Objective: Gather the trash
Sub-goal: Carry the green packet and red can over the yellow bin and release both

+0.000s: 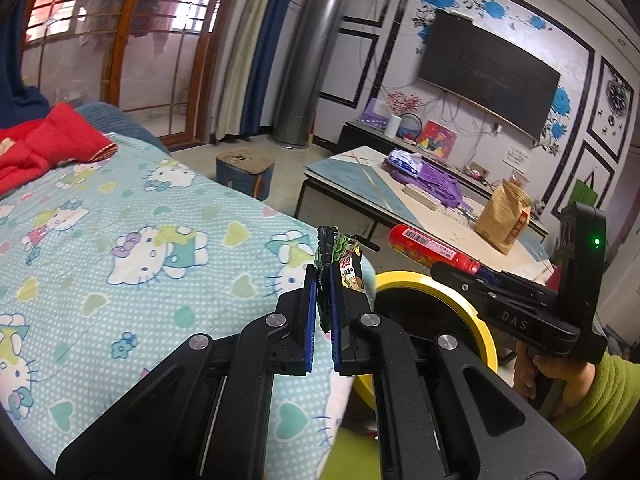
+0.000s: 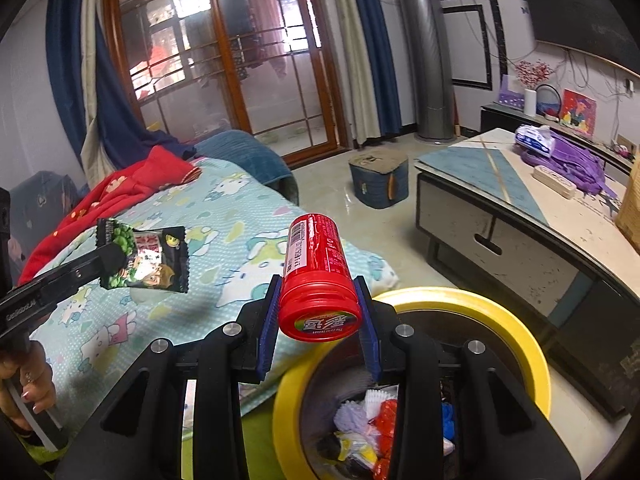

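Left gripper (image 1: pixel 325 298): blue pads pinched tight on a crumpled snack wrapper (image 1: pixel 340 268), held above the edge of the cat-print bedsheet (image 1: pixel 132 216). Right gripper (image 2: pixel 320 316): pads clamped on either side of a red plastic bottle (image 2: pixel 316 276), cap end toward the camera, held over the near rim of the yellow-rimmed trash bin (image 2: pixel 516 328). Bin already contains mixed wrappers and paper (image 2: pixel 372 424). Beyond: red blanket (image 2: pixel 120 188) on the bed, low coffee table (image 2: pixel 480 168) with purple cloth (image 2: pixel 576 160), glass doors (image 2: pixel 224 68) farthest.
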The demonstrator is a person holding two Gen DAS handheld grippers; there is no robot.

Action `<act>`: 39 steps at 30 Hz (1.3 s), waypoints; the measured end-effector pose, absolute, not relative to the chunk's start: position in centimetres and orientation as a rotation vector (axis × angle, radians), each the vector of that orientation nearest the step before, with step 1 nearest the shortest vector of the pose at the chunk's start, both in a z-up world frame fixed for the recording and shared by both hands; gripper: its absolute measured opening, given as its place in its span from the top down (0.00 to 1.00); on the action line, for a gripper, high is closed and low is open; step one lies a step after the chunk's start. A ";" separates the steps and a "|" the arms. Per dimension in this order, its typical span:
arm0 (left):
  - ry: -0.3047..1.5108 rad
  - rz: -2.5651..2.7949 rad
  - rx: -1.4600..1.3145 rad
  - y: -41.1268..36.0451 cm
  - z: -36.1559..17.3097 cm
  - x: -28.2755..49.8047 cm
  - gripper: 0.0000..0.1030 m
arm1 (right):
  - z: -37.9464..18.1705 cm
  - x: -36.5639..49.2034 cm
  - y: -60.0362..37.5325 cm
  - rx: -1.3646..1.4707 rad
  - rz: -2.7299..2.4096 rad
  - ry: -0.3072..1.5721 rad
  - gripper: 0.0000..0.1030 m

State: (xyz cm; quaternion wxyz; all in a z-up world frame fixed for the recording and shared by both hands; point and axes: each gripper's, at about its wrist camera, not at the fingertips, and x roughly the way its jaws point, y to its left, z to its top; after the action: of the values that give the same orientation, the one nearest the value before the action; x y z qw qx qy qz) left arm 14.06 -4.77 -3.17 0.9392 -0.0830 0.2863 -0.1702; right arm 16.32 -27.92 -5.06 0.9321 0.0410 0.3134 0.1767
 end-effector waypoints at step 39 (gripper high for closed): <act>0.623 -0.523 0.049 -14.3 -5.1 12.2 0.97 | -7.5 14.4 -34.8 0.171 0.247 0.709 0.68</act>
State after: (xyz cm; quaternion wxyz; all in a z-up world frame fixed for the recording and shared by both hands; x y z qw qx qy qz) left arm 12.24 -14.32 -5.10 0.9181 0.0238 0.3032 -0.2541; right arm 14.40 -34.83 -7.47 0.9269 0.0834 0.3456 0.1202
